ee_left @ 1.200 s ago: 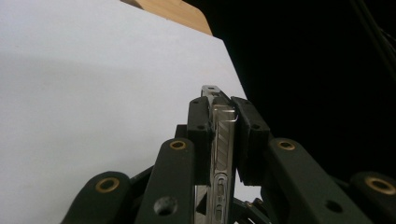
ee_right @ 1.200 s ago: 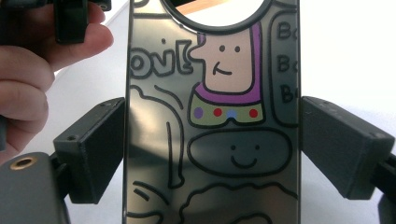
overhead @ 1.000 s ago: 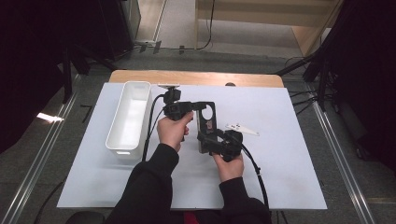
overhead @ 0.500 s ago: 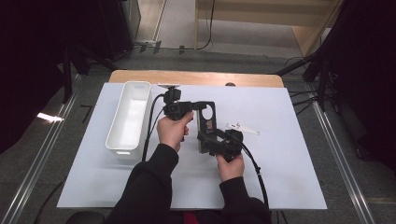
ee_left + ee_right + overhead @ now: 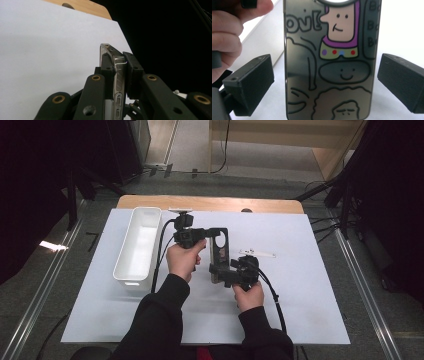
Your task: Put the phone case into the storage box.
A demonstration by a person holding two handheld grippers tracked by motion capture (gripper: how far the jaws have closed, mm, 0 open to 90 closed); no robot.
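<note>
The phone case point(image 5: 332, 62) with cartoon drawings is pinched tight on its thin edge by the left gripper point(image 5: 120, 75). It also stands between the pads of the right gripper point(image 5: 324, 85), whose jaws have just been opening wide, with a gap on each side. Beyond the left hand point(image 5: 182, 260), the white bin point(image 5: 137, 245) looks empty.

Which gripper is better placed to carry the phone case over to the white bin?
Left. The left gripper is clamped on the phone case and nearer the white bin; the right gripper's jaws just opened, clear of it.
</note>
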